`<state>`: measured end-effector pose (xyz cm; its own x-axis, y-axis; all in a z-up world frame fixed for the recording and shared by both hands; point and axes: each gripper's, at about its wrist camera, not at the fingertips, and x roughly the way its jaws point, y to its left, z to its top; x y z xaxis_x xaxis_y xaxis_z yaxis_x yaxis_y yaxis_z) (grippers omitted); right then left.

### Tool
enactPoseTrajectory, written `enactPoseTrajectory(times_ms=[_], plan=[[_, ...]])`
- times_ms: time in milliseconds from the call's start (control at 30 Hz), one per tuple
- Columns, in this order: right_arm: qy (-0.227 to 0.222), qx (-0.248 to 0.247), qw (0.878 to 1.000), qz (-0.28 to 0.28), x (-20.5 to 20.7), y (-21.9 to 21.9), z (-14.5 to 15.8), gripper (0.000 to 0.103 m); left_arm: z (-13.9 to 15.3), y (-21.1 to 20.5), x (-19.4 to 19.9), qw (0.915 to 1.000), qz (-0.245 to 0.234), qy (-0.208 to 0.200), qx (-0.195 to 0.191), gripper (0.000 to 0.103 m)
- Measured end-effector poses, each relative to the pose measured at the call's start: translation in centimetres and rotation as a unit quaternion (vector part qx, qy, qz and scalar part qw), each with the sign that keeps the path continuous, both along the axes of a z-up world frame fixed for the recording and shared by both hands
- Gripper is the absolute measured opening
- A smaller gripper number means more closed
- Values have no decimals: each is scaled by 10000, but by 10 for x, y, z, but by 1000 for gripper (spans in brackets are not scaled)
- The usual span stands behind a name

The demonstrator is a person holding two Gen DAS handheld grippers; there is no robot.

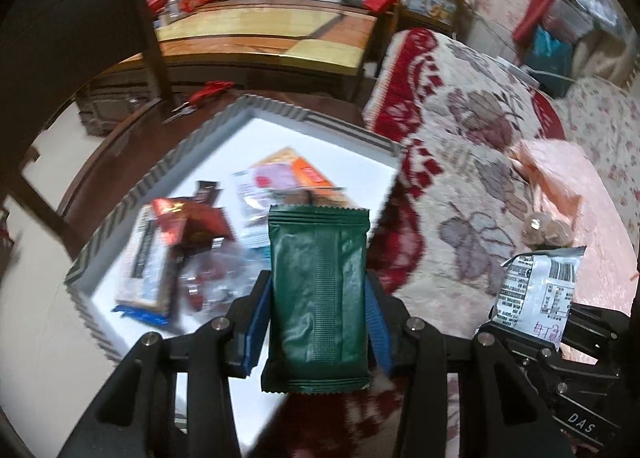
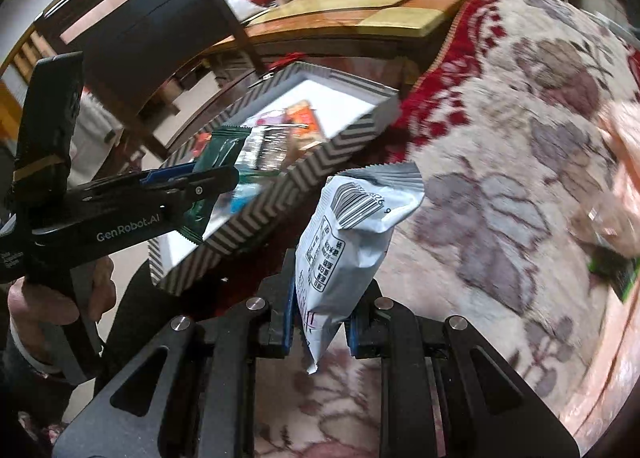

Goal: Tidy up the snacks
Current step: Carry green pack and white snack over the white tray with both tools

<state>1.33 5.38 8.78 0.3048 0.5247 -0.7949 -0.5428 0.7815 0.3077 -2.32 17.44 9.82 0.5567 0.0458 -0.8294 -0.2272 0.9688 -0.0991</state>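
My left gripper (image 1: 318, 322) is shut on a dark green snack packet (image 1: 318, 294), held upright between the blue pads over the near edge of a box with a zigzag-striped rim (image 1: 160, 174). Several snack packs lie in the box, among them a red wrapper (image 1: 188, 224) and an orange pack (image 1: 308, 174). My right gripper (image 2: 320, 322) is shut on a white snack bag with a barcode (image 2: 352, 234), beside the box (image 2: 280, 194) and above the floral blanket. In the right wrist view the left gripper (image 2: 200, 182) with its green packet (image 2: 218, 150) hangs over the box.
The box rests on a dark wooden table (image 1: 116, 146). A floral red-and-cream blanket (image 1: 472, 130) covers the seat to the right, with a pink bag (image 1: 560, 178) and more snacks on it. A dark chair (image 1: 72, 18) stands at left. A hand (image 2: 36, 298) grips the left tool.
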Motion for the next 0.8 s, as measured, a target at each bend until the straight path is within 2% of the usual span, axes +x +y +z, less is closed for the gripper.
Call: enactPoseTrajectory(times_ms=[433,800], plan=[[67,-47,9972,738,19,76,4,18,-14,64,-21,9966,807,103,-139,46],[266,-193,9921,1207,46,139,-17,18,-29,83,-24,9938,1091,214,-65,46]])
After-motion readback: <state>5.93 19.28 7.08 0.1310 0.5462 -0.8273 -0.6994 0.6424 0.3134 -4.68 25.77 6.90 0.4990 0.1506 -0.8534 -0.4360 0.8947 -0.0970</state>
